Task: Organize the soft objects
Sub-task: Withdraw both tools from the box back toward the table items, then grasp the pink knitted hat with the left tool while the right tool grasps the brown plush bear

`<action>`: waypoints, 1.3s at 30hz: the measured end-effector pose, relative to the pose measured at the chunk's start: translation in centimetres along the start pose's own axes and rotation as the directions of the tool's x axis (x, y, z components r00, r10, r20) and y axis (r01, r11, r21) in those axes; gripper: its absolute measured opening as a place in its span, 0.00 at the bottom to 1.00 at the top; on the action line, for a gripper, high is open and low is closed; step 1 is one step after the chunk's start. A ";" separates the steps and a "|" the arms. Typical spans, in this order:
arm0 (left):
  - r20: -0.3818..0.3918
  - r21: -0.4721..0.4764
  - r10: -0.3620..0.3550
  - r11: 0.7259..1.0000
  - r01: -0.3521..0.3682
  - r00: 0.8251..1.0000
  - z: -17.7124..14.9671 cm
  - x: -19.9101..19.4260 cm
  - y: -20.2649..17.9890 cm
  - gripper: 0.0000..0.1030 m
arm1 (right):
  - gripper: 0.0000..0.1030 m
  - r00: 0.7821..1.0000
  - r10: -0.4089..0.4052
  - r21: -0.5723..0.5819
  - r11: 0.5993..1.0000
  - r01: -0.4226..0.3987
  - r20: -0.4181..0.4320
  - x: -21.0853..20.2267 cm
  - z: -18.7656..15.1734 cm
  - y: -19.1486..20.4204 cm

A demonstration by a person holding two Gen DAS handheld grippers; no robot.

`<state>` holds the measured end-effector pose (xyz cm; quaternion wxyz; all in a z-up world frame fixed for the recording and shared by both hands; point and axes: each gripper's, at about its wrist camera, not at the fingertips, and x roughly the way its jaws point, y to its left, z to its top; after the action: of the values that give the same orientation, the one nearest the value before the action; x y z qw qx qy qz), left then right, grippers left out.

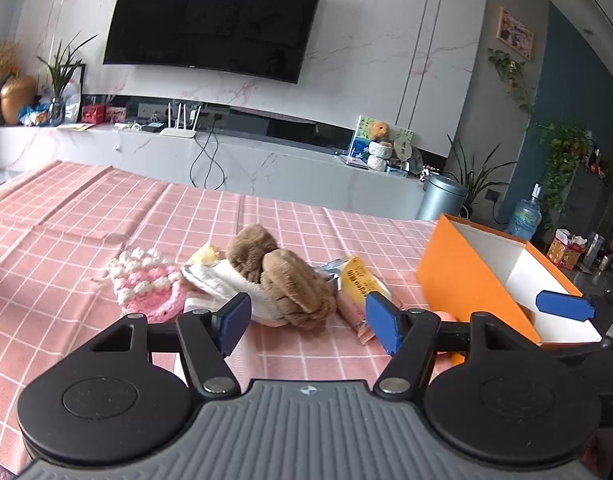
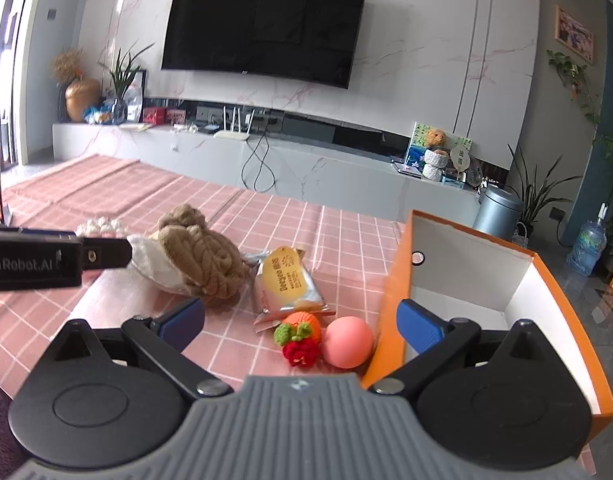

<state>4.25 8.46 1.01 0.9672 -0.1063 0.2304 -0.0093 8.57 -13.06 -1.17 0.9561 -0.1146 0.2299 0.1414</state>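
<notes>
1. Table with pink checked cloth: your widest open room lies at the far side and to the left. The creases in the cloth could drag if you sweep low.

2. Orange box: open-topped, white inside, nothing visible in the part shown. Its near wall stands between your right gripper's 2 fingers, so closing or swinging left from here would likely strike or shove the box.

3. Brown plush toy: lying on a white cloth piece, touching the pink-and-white knitted piece on its left. Grabbing 1 could pull its neighbours along.

4. Left gripper: jaws wide apart, nothing between the pads, plush just ahead of them.

5. Right gripper: jaws spread, empty, with the small items below lying in the gap.

6. Snack packet: slippery foil, and I judge it not soft; keep it out of the box.

7. Pink ball: just beside the box wall; a nudge will roll it.

8. Crocheted orange-and-red piece: touching the packet's near end, easily snagged.
</notes>
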 end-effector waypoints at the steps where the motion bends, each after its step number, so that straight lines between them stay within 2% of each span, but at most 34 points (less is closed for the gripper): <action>1: -0.001 -0.007 0.001 1.000 -0.001 1.000 -0.2 0.0 0.3 0.73 | 0.97 1.000 -0.004 -0.012 1.000 0.004 -0.002 0.3 -0.1 0.3; 4: -0.006 -0.012 -0.001 1.000 0.001 1.000 -0.4 0.2 1.0 0.73 | 0.97 1.000 0.012 -0.049 0.999 -0.012 -0.008 1.0 -0.2 1.0; 6: -0.007 -0.012 -0.003 1.000 0.003 1.000 -0.8 0.4 1.4 0.69 | 0.97 0.999 0.028 -0.052 0.998 -0.029 -0.020 1.6 -0.1 1.2; 8: -0.018 -0.012 -0.007 1.000 0.007 1.000 -0.8 0.7 1.7 0.56 | 0.97 0.998 0.045 -0.043 0.998 -0.046 -0.034 2.3 0.0 1.3; 9: -0.031 -0.014 -0.010 1.000 0.009 0.999 -0.9 1.0 2.0 0.53 | 0.97 0.998 0.054 -0.038 0.998 -0.056 -0.043 2.8 0.1 1.4; 13: -0.088 -0.036 -0.018 0.999 0.015 0.996 -0.9 2.1 2.8 0.52 | 0.87 0.993 0.095 -0.023 0.995 -0.097 -0.076 4.9 0.7 1.7; 15: -0.090 -0.034 0.003 0.999 -0.006 0.996 -0.9 2.6 3.3 0.52 | 0.87 0.990 0.119 -0.021 0.992 -0.121 -0.080 5.9 1.2 2.0; 19: -0.107 -0.071 0.040 0.996 -0.048 0.993 -0.1 3.7 4.9 0.58 | 0.86 0.984 0.163 -0.049 0.985 -0.167 -0.074 7.6 2.3 3.1; 25: -0.139 -0.119 0.067 0.989 -0.084 0.988 1.4 5.5 7.2 0.59 | 0.80 0.974 0.212 -0.086 0.972 -0.219 -0.087 10.9 3.7 4.9; 27: -0.137 -0.114 0.113 0.985 -0.128 0.984 1.7 5.9 8.0 0.65 | 0.80 0.972 0.217 -0.085 0.971 -0.224 -0.085 11.9 4.2 5.2; 29: -0.132 -0.113 0.176 0.975 -0.192 0.975 1.9 6.2 9.1 0.74 | 0.80 0.969 0.231 -0.072 0.969 -0.237 -0.086 13.0 4.8 5.5; 34: -0.164 -0.163 0.263 0.943 -0.289 0.951 2.1 7.6 12.2 0.75 | 0.80 0.954 0.279 -0.056 0.957 -0.286 -0.111 15.6 5.5 6.8; 36: -0.189 -0.176 0.276 0.935 -0.309 0.942 1.8 8.5 13.2 0.75 | 0.84 0.946 0.300 -0.056 0.950 -0.308 -0.122 16.3 5.5 7.4; 39: -0.213 -0.201 0.271 0.928 -0.314 0.939 1.4 9.7 13.9 0.75 | 0.86 0.940 0.310 -0.052 0.946 -0.320 -0.142 17.5 5.4 8.2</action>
<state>13.13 21.69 -5.01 0.9135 -0.1817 0.3303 0.1528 23.04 -0.11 -5.97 0.8988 -0.1209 0.3027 0.2932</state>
